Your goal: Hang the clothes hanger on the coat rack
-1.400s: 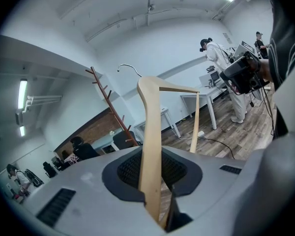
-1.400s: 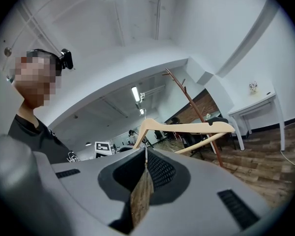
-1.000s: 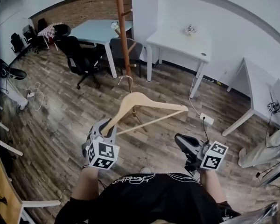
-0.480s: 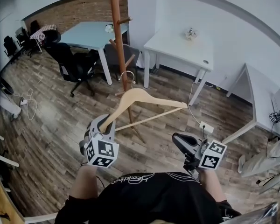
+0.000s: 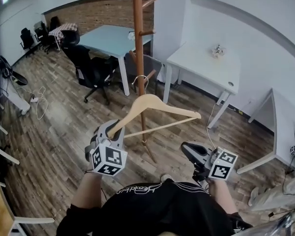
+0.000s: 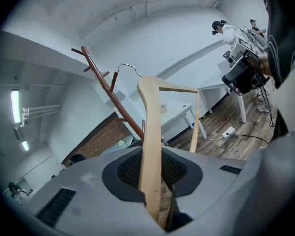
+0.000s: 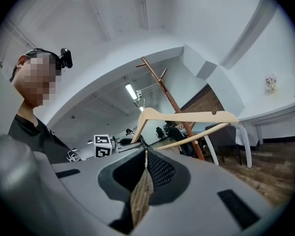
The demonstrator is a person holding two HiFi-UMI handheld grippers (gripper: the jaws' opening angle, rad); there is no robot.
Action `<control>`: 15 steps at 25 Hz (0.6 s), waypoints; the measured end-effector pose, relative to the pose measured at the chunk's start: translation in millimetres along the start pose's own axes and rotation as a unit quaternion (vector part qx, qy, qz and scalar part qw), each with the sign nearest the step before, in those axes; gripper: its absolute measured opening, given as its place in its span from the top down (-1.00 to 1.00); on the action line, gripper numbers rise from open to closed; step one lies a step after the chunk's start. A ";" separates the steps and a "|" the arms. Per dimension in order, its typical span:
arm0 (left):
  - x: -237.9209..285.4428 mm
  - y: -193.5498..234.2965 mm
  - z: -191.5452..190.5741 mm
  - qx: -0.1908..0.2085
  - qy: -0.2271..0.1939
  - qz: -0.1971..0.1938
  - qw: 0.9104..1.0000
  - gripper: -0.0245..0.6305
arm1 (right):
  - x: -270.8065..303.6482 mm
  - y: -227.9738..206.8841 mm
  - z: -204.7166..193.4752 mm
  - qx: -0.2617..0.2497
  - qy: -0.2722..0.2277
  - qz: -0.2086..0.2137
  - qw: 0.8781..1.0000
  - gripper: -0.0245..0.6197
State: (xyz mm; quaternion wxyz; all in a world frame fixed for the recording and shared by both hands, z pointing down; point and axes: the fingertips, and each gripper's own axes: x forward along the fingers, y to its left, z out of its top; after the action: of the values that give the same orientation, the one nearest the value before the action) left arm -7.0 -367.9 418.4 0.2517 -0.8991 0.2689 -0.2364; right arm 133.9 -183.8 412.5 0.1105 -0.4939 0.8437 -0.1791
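A pale wooden clothes hanger [image 5: 155, 105] with a metal hook [image 5: 136, 79] is held out over the floor, and my left gripper [image 5: 115, 132] is shut on its left arm end. In the left gripper view the hanger [image 6: 150, 132] runs up from between the jaws, with the brown coat rack [image 6: 106, 89] behind it. The rack's pole [image 5: 138, 38] with its side pegs stands just beyond the hook. My right gripper [image 5: 188, 150] hangs lower right, shut with nothing in it. In the right gripper view I see the hanger [image 7: 187, 117] in front of the rack [image 7: 174, 100].
A light-blue table [image 5: 108, 36] and black office chairs [image 5: 91, 65] stand behind the rack on the left. A white desk [image 5: 206, 65] is on the right by the wall, and a cable runs across the wood floor below it. A person [image 6: 227, 31] stands far off.
Both grippers and the hanger have moved towards the coat rack. The pole now stands nearer and right behind the hanger's hook. The grip on the hanger has not changed.
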 end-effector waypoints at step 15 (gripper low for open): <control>55.0 52.1 59.7 -0.002 0.036 0.094 0.995 0.72 | 56.9 -92.0 86.8 -0.018 0.041 0.130 0.991 0.79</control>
State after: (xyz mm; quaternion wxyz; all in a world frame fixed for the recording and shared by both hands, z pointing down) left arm 48.3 -419.6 358.7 0.2615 -0.8613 0.3614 -0.2432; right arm 210.7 -291.5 370.7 0.0892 -0.3744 0.9076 -0.1678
